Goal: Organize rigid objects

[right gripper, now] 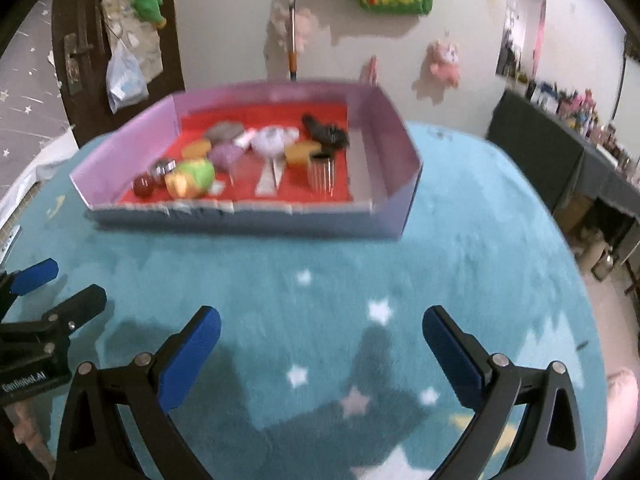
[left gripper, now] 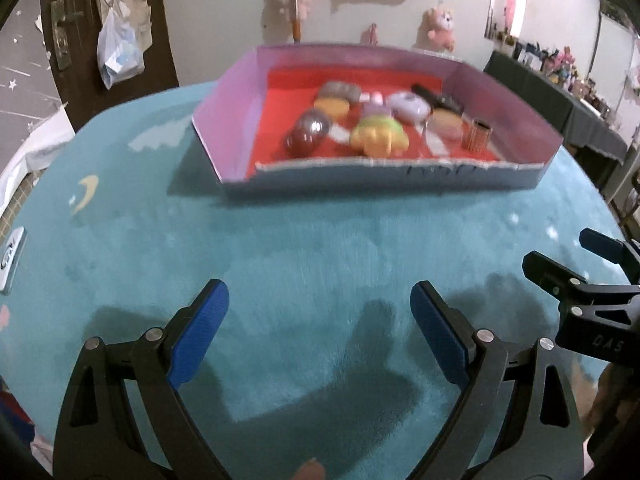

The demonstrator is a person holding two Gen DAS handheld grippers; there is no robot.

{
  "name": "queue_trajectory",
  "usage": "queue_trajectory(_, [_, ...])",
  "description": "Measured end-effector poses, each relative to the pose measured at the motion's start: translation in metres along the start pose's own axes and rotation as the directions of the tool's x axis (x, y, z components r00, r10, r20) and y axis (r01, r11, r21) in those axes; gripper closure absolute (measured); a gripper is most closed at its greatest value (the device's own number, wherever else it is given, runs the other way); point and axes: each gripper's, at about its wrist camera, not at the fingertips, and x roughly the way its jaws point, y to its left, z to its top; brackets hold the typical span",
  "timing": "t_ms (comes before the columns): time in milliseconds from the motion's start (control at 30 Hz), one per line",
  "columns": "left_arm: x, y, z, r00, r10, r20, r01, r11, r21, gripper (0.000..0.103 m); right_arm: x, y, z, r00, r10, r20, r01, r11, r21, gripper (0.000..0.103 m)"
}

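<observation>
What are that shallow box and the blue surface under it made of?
The box looks like thin cardboard with matte pink walls and a ragged, torn front edge. The blue surface seems to be plush, short-pile fabric: fuzzy, with brushed streaks and printed stars.

both wrist views face the box (left gripper: 372, 184) (right gripper: 248, 216) across the rug (left gripper: 300, 248) (right gripper: 460, 260).

Blanket (left gripper: 320, 240): teal, fuzzy matt cloth. Box (left gripper: 236, 120): matt paperboard walls, torn front edge. Ribbed cylinder (right gripper: 321, 171) looks shiny metal; gripper pads (right gripper: 192, 360) textured blue.
</observation>
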Motion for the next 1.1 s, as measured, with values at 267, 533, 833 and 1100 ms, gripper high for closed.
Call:
queue_trajectory(267, [0.011,0.0,0.0,1.0,0.013,-0.027,-0.014,1.0,-0.019,0.007,0.018,0.003,-0.01,0.996,-0.031,-0.086,0.031,1.0,0.003,0.0])
queue_trajectory(533, [0.017,0.003,0.005,0.999,0.015,-0.044,-0.016,1.0,-0.024,0.0,0.017,0.002,-0.008,0.995,-0.03,-0.091,0.033,0.999,0.022,0.0])
queue_trajectory(833, [0.018,0.003,0.007,0.999,0.013,-0.043,-0.014,1.0,-0.024,0.0,0.017,0.001,-0.007,0.996,-0.025,-0.091,0.028,0.999,0.03,0.0])
queue_trajectory(1100, [0.018,0.003,0.007,0.999,0.011,-0.043,-0.012,1.0,-0.025,0.0,0.017,-0.001,-0.007,0.995,-0.026,-0.091,0.029,0.999,0.033,0.0])
